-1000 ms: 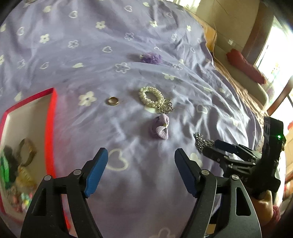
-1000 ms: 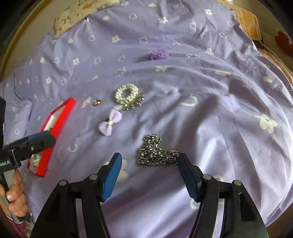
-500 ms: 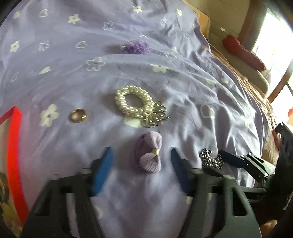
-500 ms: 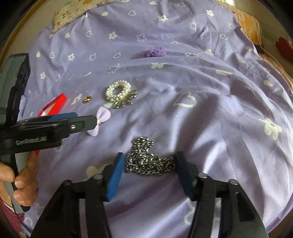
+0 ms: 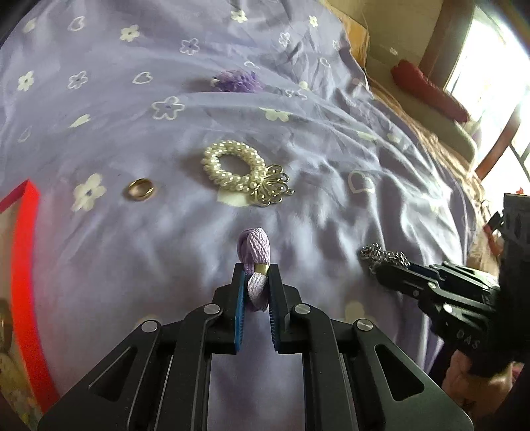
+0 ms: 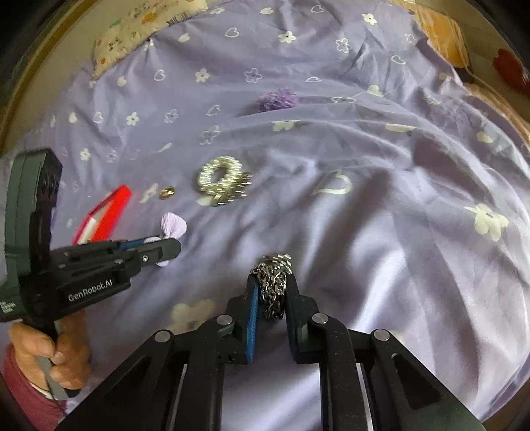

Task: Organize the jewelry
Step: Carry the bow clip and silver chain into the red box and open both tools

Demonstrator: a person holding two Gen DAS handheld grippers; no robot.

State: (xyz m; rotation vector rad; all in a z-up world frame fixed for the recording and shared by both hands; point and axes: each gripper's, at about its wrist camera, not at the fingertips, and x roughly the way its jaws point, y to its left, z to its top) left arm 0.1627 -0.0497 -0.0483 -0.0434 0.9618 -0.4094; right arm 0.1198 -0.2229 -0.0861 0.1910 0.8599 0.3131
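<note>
Both my grippers have just been closing, and now my left gripper (image 5: 255, 281) is pinching the bow (image 5: 254, 255) just below the pearl band (image 5: 237, 169), while my right gripper (image 6: 272, 287) is pinching the chain (image 6: 272, 281) lower right of that band.

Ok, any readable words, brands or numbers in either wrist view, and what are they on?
"GenRobot.AI": white lettering on the side of the left claw's body, right wrist view.
Small white print lower on that same body, at the picture's left edge: too small to read.
Embossed letters on the right claw's body, left wrist view: too blurred to read.
The cream patterned pillow: nothing legible.
</note>
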